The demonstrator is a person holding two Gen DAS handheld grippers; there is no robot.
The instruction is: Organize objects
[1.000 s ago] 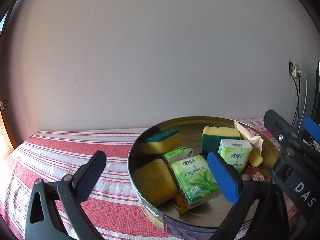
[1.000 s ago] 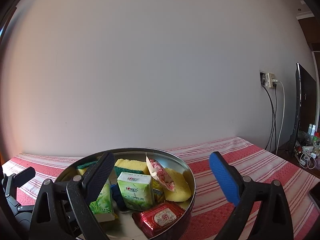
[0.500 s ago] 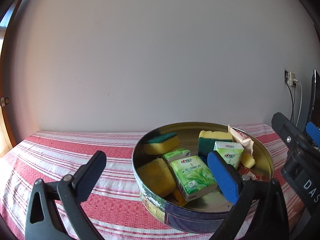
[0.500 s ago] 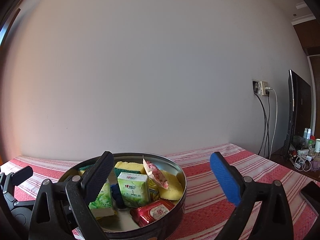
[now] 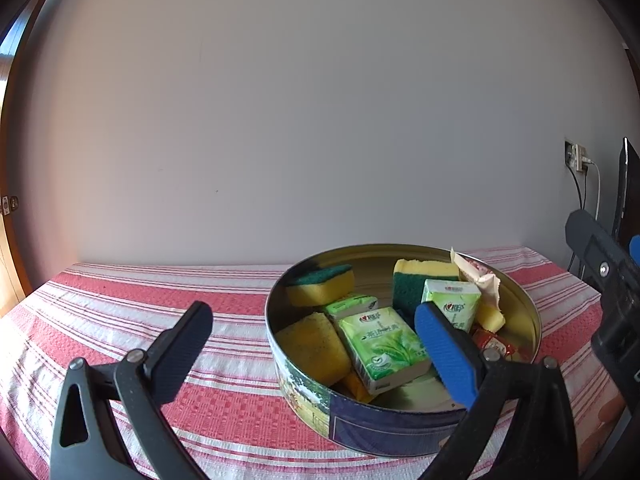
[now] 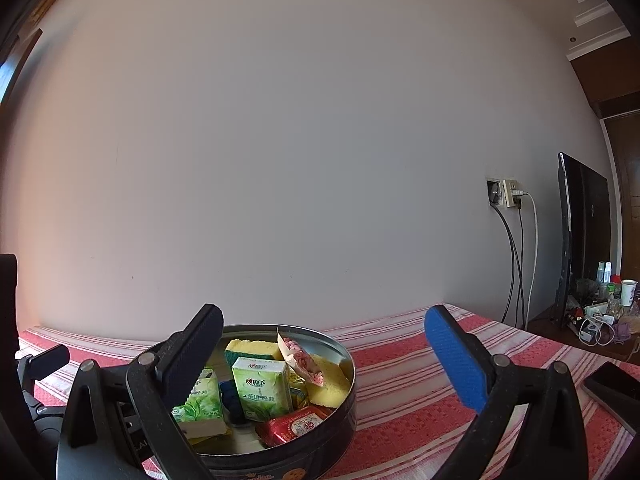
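Observation:
A round metal tin [image 5: 400,428] stands on the red-and-white striped cloth [image 5: 120,312]. It holds yellow-green sponges [image 5: 320,288], green tissue packs [image 5: 380,344], a red packet [image 6: 292,426] and a pink-patterned sachet [image 6: 300,356]. My left gripper [image 5: 310,314] hovers open in front of the tin's left rim, with nothing between its fingers. My right gripper [image 6: 323,316] is level, above the tin's right edge [image 6: 344,412]. Its jaws are opening and nothing is between them. Its black body [image 5: 608,280] shows at the right edge of the left wrist view.
A dark phone [image 6: 616,388] lies on the cloth at the right. Beyond the table's right end stand a black monitor [image 6: 580,240], a wall socket with cables [image 6: 506,198] and a cluttered surface with bottles [image 6: 608,288]. A plain wall is close behind.
Both grippers have drawn back from the tin, which now looks smaller and lower in both views. The right view has swung right, showing more of the monitor. Nothing in the tin has moved.

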